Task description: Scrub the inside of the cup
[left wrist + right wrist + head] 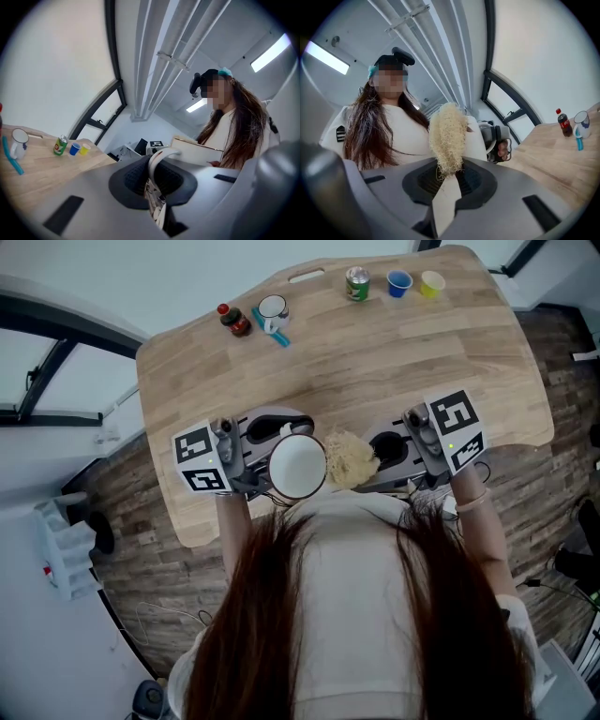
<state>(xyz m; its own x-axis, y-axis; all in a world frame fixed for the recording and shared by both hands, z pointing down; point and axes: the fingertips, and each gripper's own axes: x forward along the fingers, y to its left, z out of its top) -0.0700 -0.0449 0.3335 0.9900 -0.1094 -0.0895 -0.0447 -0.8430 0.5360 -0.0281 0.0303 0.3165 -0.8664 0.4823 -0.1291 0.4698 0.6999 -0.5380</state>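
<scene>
Head view shows my left gripper point(272, 442) clamped on the white cup point(298, 465) by its handle, held up at the table point(375, 352) edge, and my right gripper point(384, 451) pinching the loofah scrubber point(352, 460) just beside the rim, so I judge scrubbing not yet begun.

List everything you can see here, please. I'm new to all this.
Table: one, light wood, under everything.
White cup: one, near edge, held by its handle.
Scrubber: one, straw-coloured fibre, beside the white cup.
Bottle: one, dark with red cap, far left.
Mug: one, white, next to the bottle.
Blue stick: one, lying by the mug.
Can: one, green, far edge.
Blue cup: one, right of the can.
Yellow cup: one, right of the blue cup.
Left gripper: grey, shut on the white cup.
Right gripper: grey, shut on the scrubber.
</scene>
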